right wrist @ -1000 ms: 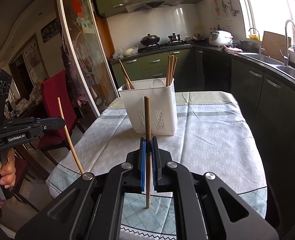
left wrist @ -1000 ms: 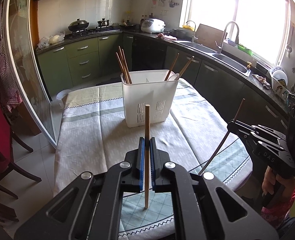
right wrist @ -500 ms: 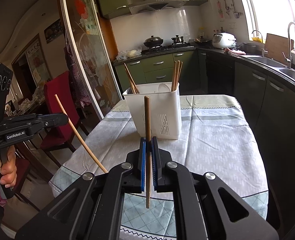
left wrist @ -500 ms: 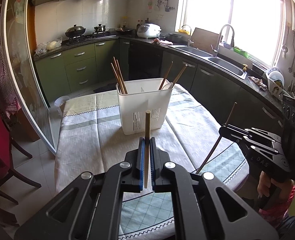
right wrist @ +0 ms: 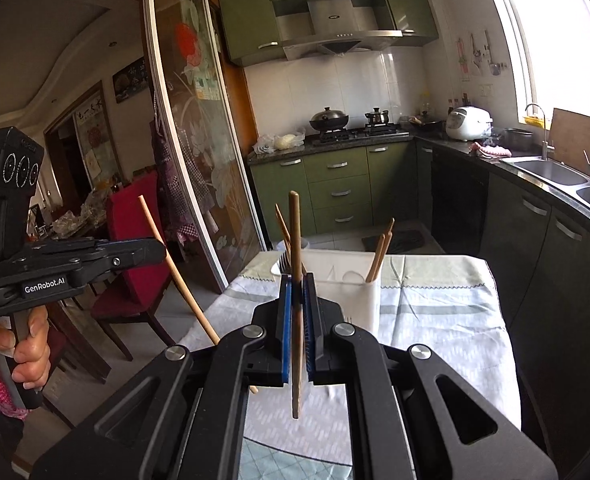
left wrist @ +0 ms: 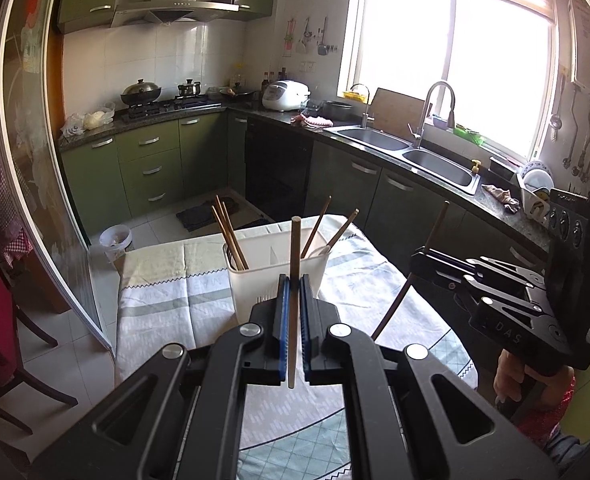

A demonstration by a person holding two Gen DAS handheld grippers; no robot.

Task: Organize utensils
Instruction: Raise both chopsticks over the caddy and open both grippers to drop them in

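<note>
A white slotted utensil holder [left wrist: 275, 276] stands on the table with several wooden chopsticks in its compartments; it also shows in the right wrist view [right wrist: 343, 284]. My left gripper [left wrist: 293, 292] is shut on a light wooden chopstick [left wrist: 293, 248], held upright above the table's near side. My right gripper [right wrist: 299, 292] is shut on a darker wooden chopstick [right wrist: 295, 232], also upright. Each gripper shows in the other's view, the right one [left wrist: 427, 258] at the right and the left one [right wrist: 151, 250] at the left. Both are raised above the holder's rim level and short of it.
The table has a patterned cloth [left wrist: 167, 300]. A red chair [right wrist: 135, 248] and a glass sliding door [right wrist: 199, 152] stand at its left. Green cabinets, a sink [left wrist: 435, 162] and a counter run along the right and back. A small bin [left wrist: 115, 240] stands on the floor.
Both grippers have risen and tilted upward with their chopsticks, so the holder now sits lower in both views. Both grips are unchanged.
</note>
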